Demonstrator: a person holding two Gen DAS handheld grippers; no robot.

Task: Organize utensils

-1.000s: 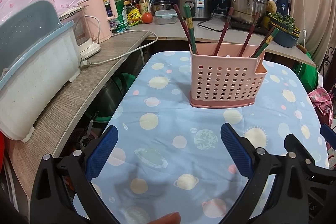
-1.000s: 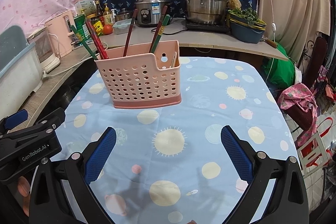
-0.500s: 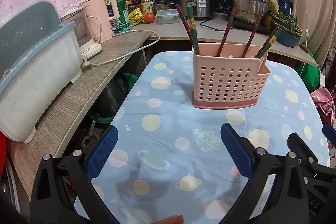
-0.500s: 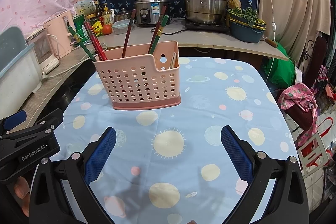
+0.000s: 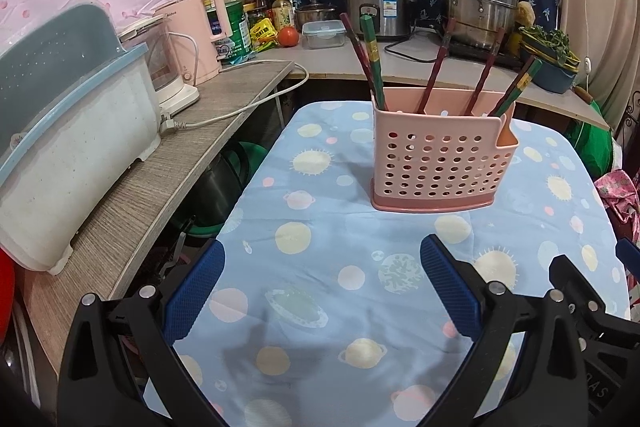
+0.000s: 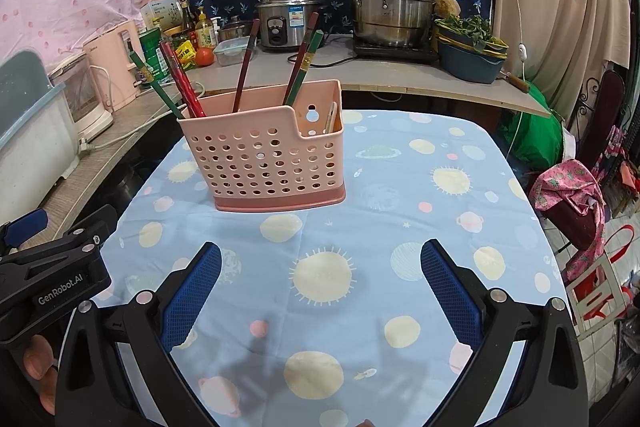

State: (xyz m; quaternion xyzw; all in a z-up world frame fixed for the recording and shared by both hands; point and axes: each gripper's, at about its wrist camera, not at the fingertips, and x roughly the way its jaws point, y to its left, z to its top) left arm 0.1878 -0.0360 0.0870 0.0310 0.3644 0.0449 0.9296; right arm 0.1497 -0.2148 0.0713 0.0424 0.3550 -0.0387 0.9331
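A pink perforated utensil holder [image 5: 440,163] [image 6: 264,159] stands on the blue planet-print tablecloth [image 5: 320,267] [image 6: 400,227]. Several dark red and green chopsticks [image 5: 370,61] [image 6: 186,87] lean upright in it, and a pale utensil [image 6: 331,117] sits in its small side compartment. My left gripper [image 5: 320,267] hangs open over the cloth, well short of the holder, with nothing between its blue pads. My right gripper [image 6: 320,267] is open too, empty, equally far back. The left gripper's black body [image 6: 52,267], with a hand on it, shows at the left edge of the right wrist view.
A grey counter [image 5: 132,187] along the left carries a white and blue dish bin [image 5: 68,147] and a pink kettle [image 5: 200,35]. The back counter holds a rice cooker [image 5: 376,11], a steel steamer pot [image 5: 480,7], bottles, a tomato [image 5: 288,36].
Both grippers have drifted slightly back and up, so the holder sits a little farther off in both views. Both stay open; nothing else has moved.
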